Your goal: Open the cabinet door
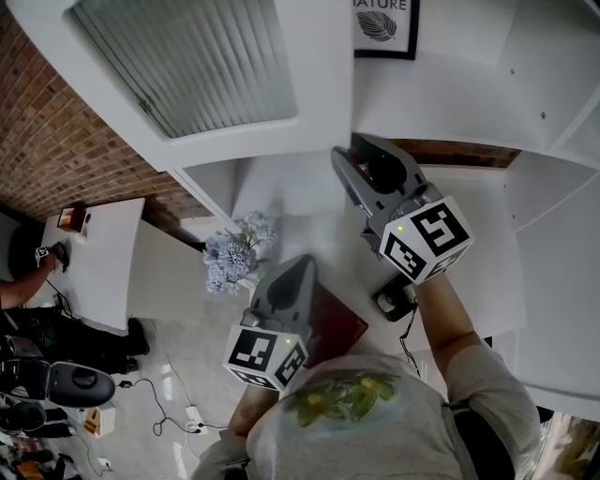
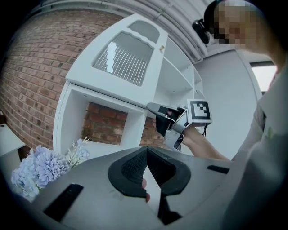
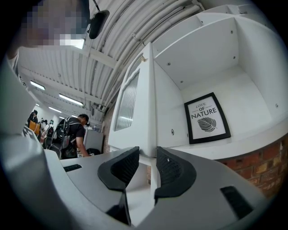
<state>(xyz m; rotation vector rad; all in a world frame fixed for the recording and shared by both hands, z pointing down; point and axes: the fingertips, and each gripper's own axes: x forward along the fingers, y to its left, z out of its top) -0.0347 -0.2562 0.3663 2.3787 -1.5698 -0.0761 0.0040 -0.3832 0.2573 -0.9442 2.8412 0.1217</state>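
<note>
Head view: the white cabinet door with the ribbed glass panel [image 1: 216, 75] is seen swung wide from the white open-shelved cabinet [image 1: 450, 94], over to the upper left. Its lower free corner is met by the tips of the right gripper [image 1: 354, 150], which is held up beneath it. In the right gripper view, the jaws of that gripper [image 3: 147, 152] are drawn close, and the narrow gap between their tips is filled by the edge of the door [image 3: 135, 103], so the door is pinched at that corner.

The left gripper [image 1: 305, 262] is held lower and to the left, well apart from the door. In the left gripper view, its jaws [image 2: 146, 150] are pressed together at the tips and nothing is held between them. The door [image 2: 121, 58] is seen above and beyond them.

A bunch of pale blue artificial flowers [image 1: 234, 253] is placed just left of the left gripper, on the white surface under the door. A black-framed print of a leaf [image 1: 384, 23] is stood in the shelf compartment behind the door's edge. A dark red flat thing [image 1: 339, 323] and a small black object [image 1: 394, 300] are found below the grippers. A red brick wall [image 1: 56, 122] is seen to the left. People [image 3: 76, 130] are seen far off in the right gripper view.
</note>
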